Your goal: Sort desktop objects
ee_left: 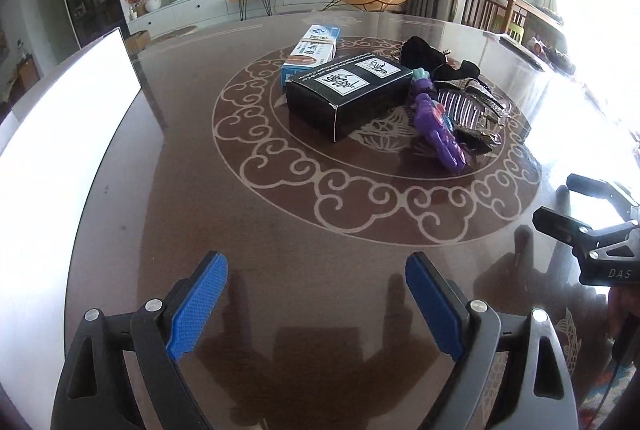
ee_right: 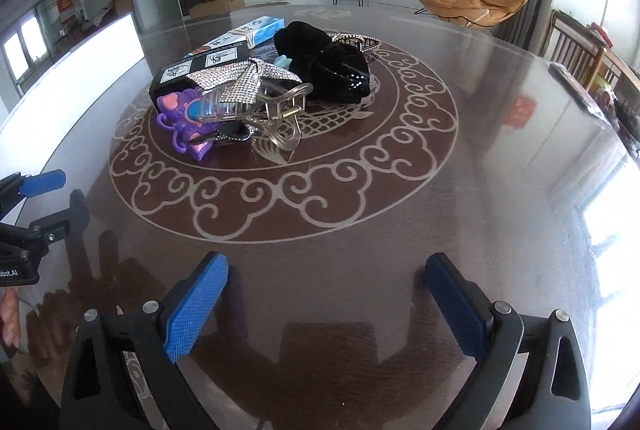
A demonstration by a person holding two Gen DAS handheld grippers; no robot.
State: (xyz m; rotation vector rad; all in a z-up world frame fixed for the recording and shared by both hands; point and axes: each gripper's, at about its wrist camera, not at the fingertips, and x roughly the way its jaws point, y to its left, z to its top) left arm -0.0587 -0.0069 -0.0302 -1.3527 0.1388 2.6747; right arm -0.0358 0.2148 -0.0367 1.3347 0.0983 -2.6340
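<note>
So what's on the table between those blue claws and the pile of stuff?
Nothing. In both wrist views only bare patterned table lies between each open gripper, left gripper and right gripper, and the pile.

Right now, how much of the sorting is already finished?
Nothing looks sorted yet. The black box, blue box, purple toy, clear hair claw and black fabric items all lie in one pile at the table centre. Both the left tongs and right tongs are open and empty. All the sorting is left.
</note>
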